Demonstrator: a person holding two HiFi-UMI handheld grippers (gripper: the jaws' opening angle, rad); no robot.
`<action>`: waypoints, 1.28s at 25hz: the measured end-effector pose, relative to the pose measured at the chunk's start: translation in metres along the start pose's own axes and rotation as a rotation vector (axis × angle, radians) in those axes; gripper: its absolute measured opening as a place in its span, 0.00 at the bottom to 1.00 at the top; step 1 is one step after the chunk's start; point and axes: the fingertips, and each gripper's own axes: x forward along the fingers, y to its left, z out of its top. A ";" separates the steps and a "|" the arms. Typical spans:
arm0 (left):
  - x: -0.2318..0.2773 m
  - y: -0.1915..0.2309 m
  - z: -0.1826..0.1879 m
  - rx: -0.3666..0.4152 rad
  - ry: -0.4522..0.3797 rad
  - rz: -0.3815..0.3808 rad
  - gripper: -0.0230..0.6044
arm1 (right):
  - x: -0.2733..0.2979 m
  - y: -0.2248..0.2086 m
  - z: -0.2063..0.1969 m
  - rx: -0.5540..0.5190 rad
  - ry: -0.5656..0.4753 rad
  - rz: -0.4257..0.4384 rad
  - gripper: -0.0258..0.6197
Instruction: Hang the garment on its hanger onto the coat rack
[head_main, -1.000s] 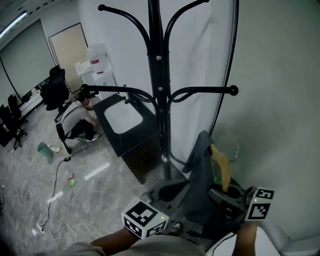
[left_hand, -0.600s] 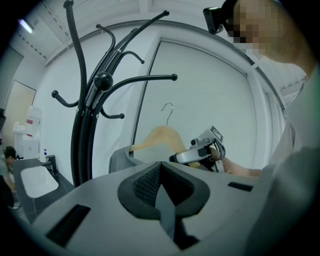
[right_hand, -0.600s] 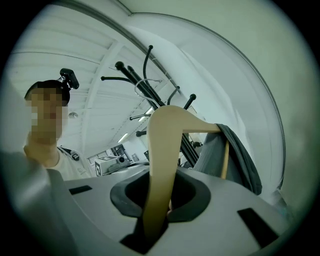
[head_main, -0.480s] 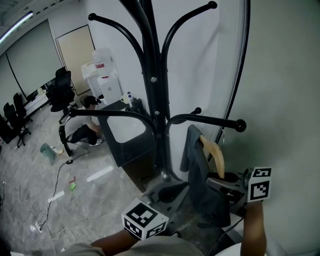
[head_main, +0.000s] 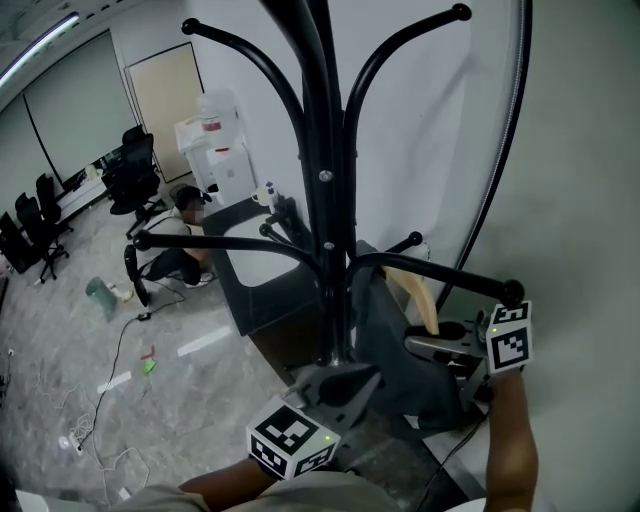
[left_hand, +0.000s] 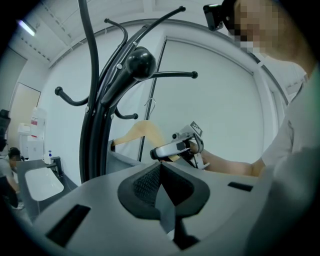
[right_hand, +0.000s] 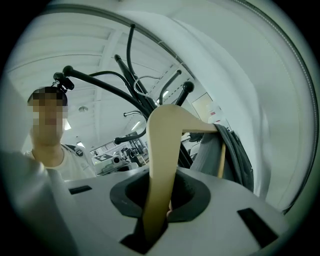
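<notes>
The black coat rack (head_main: 322, 200) stands in the middle of the head view, its lower right arm (head_main: 440, 270) ending in a ball tip. Just under that arm my right gripper (head_main: 440, 348) is shut on the wooden hanger (head_main: 415, 292), which carries the grey garment (head_main: 385, 345). In the right gripper view the hanger (right_hand: 162, 150) runs up from between the jaws of the right gripper (right_hand: 160, 200), with the garment (right_hand: 210, 150) draped to its right. My left gripper (head_main: 335, 385) is low, near the rack's foot. In its own view the left gripper (left_hand: 162, 192) is shut and empty.
A black cabinet (head_main: 255, 270) with a white top stands behind the rack. A water dispenser (head_main: 220, 150), a crouching person (head_main: 185, 215) and office chairs (head_main: 130, 170) lie further left. Cables (head_main: 110, 370) trail on the floor. A white wall (head_main: 580, 200) is close on the right.
My right gripper has lifted the hanger and garment up to just under the rack's lower right arm. The left gripper has stayed low.
</notes>
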 end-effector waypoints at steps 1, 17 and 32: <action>0.001 0.002 0.000 0.000 0.001 0.003 0.04 | 0.004 -0.004 0.001 0.001 0.008 0.010 0.13; 0.007 0.017 -0.001 -0.007 0.011 0.028 0.04 | 0.041 -0.050 -0.024 0.090 0.099 0.093 0.13; 0.007 0.010 -0.006 -0.016 0.008 -0.003 0.04 | 0.035 -0.064 -0.015 -0.119 0.041 -0.171 0.21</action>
